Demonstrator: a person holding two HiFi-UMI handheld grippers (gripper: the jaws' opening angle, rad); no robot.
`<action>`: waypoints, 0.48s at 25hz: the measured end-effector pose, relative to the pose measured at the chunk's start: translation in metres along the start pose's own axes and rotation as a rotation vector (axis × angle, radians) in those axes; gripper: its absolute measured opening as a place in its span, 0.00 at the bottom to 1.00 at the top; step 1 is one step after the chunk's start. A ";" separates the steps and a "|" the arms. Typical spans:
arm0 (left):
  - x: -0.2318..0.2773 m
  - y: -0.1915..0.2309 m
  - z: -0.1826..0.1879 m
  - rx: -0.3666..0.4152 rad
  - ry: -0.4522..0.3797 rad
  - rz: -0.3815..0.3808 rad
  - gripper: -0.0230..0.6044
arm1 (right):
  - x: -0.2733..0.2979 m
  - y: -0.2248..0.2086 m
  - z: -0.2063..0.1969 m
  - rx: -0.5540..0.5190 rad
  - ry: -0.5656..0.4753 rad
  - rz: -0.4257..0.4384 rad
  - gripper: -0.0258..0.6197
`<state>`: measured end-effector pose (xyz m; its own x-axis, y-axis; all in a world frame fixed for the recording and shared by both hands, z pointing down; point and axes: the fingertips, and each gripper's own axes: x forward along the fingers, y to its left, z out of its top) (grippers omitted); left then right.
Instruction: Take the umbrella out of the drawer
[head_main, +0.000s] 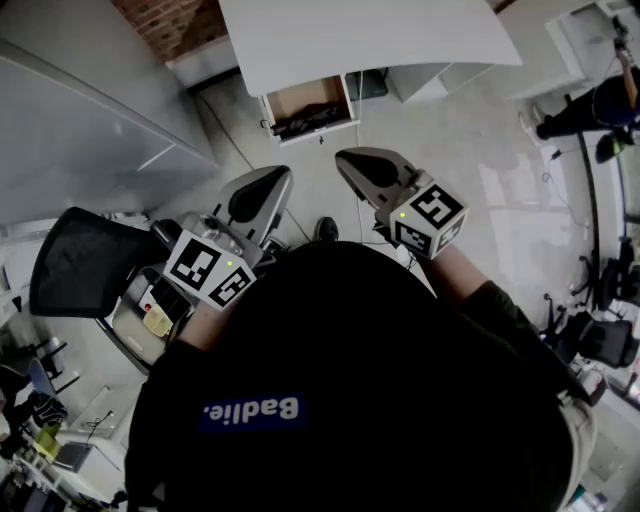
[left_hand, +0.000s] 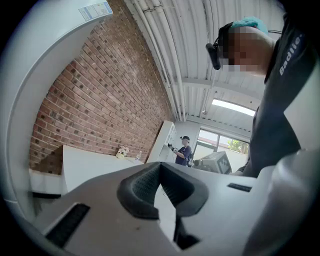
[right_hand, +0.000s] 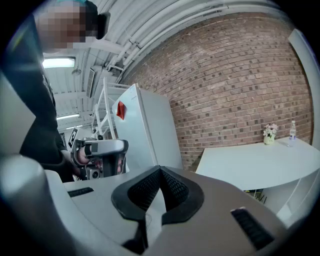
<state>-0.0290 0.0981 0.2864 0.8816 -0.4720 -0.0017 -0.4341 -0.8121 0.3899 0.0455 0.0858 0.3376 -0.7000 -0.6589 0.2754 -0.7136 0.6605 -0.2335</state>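
Left of centre, left gripper (head_main: 278, 178): clenched on nothing, tip aimed up-frame.
Upper centre, drawer (head_main: 305, 95): open, well apart from both tips.
Umbrella (head_main: 312, 120): lies inside drawer, long axis left-to-right, up-frame of both grippers.
Right of centre, right gripper (head_main: 345, 158): clenched, empty, judged nearer.

Dark umbrella (head_main: 312, 119) lies flat in open drawer (head_main: 303, 95), nr its front.
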 end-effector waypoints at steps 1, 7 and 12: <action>-0.001 0.000 0.000 0.000 0.000 -0.002 0.04 | 0.000 0.002 0.001 -0.004 -0.001 -0.003 0.08; -0.007 0.003 0.001 0.000 -0.005 -0.008 0.04 | 0.004 0.007 0.003 -0.016 0.001 -0.010 0.08; -0.010 0.004 0.005 0.001 -0.010 -0.014 0.04 | 0.007 0.009 0.004 -0.022 0.006 -0.014 0.08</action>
<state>-0.0409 0.0981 0.2837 0.8858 -0.4638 -0.0159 -0.4219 -0.8190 0.3889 0.0340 0.0855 0.3336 -0.6899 -0.6658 0.2841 -0.7223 0.6592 -0.2091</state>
